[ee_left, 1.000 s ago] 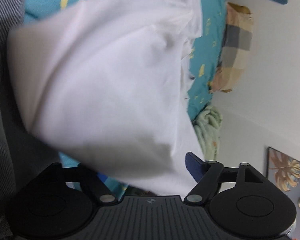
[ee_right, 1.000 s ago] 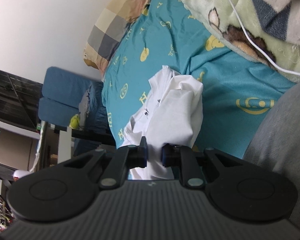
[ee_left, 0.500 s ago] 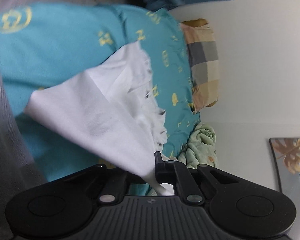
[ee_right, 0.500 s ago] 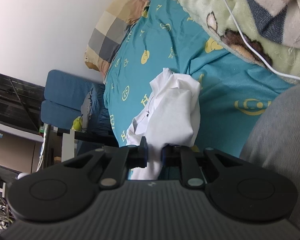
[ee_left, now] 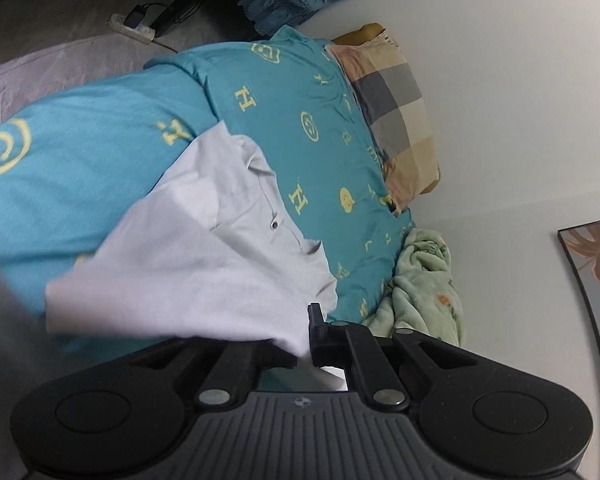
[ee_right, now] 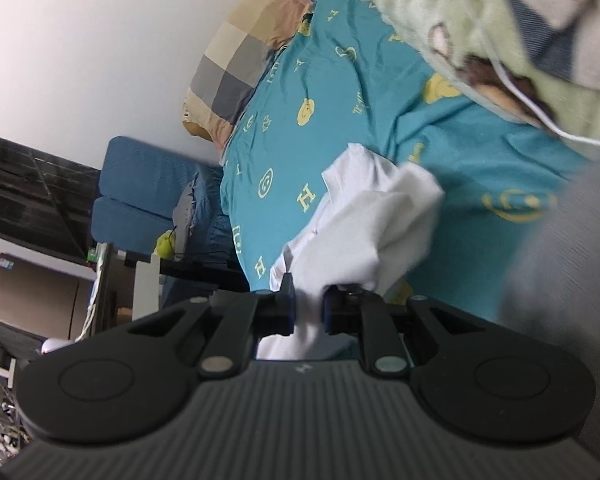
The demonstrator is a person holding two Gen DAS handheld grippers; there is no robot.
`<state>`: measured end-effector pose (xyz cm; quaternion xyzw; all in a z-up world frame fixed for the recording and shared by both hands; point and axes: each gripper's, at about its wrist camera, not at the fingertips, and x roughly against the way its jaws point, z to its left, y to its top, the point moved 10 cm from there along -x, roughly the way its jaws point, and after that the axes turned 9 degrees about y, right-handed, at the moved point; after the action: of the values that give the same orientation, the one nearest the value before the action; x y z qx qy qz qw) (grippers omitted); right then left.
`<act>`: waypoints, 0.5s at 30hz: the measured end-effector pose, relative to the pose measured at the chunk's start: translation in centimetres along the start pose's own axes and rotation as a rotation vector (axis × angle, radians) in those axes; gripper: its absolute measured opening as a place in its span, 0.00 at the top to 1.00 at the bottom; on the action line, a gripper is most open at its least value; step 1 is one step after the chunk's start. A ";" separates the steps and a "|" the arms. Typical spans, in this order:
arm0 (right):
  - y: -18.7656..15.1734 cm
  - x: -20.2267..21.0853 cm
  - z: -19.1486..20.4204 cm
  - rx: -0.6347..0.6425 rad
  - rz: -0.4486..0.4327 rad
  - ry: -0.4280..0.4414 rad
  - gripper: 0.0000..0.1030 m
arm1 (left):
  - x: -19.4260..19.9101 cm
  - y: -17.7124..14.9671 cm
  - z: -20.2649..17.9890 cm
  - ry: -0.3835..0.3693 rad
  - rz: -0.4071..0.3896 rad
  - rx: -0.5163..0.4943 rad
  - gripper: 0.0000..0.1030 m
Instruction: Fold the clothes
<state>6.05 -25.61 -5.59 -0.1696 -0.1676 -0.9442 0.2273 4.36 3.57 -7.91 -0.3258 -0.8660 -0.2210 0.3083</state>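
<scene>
Both the left gripper and right gripper have their fingers clamped on near edges of the white shirt (collar far), lifting it off the bed, probably to stretch a fold.

White shirt, teal sheet with yellow smileys and letters, checked beige-grey pillow

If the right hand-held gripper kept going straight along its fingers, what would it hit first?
The white shirt it is already clamped on by the right hand-held gripper; the bunched cloth rises right ahead. Beyond that, probably the teal bedsheet, though depth is unclear.
</scene>
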 end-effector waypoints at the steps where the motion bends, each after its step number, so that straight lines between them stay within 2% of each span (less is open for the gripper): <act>1: 0.6 -1.3 0.4 -0.005 -0.001 -0.004 0.85 | -1.0 1.1 -0.5 0.008 0.001 -0.003 0.95; 5: 3.5 -6.8 1.3 -0.038 -0.002 -0.027 0.85 | -7.4 5.5 -1.9 0.050 0.024 -0.014 0.95; 8: 5.5 -11.1 0.5 -0.075 0.005 -0.062 0.85 | -12.4 8.3 -2.6 0.082 0.050 -0.025 0.94; 13: 8.3 -18.1 -2.7 -0.106 0.027 -0.141 0.84 | -20.6 12.8 -3.5 0.135 0.094 -0.045 0.94; 15: 8.9 -20.4 -4.6 -0.121 0.037 -0.171 0.84 | -23.4 13.5 -3.0 0.139 0.124 -0.060 0.94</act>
<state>26.35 -27.29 -15.57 -0.2658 -0.1258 -0.9304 0.2190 29.02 1.13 -19.21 -0.3719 -0.8136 -0.2496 0.3708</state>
